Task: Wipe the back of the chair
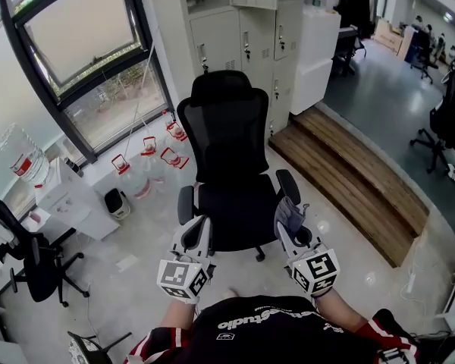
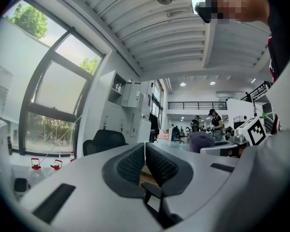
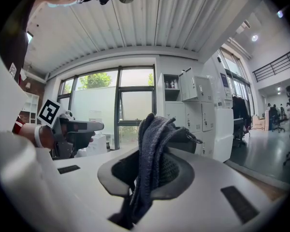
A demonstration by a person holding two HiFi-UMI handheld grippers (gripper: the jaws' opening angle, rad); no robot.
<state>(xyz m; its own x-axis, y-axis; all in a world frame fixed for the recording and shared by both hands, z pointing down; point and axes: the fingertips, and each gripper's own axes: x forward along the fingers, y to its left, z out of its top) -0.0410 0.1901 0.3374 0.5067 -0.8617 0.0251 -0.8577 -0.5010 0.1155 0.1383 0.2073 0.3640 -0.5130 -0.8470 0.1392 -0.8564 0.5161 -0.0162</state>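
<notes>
A black mesh office chair (image 1: 229,139) stands in front of me, its seat facing me and its backrest upright behind. Its backrest also shows as a dark shape (image 2: 104,141) low in the left gripper view. My right gripper (image 1: 290,220) is shut on a dark grey cloth (image 1: 291,212), held just above the chair's right armrest (image 1: 288,185). The cloth (image 3: 151,163) hangs folded between the jaws in the right gripper view. My left gripper (image 1: 196,232) is shut with nothing in it, near the seat's front left corner. Its pads (image 2: 135,163) meet.
Grey lockers (image 1: 243,40) stand behind the chair. Water jugs with red handles (image 1: 148,161) sit by the window at the left. A wooden step (image 1: 349,173) runs to the right. Another black chair (image 1: 30,264) stands at the near left, and more office chairs (image 1: 447,120) at the far right.
</notes>
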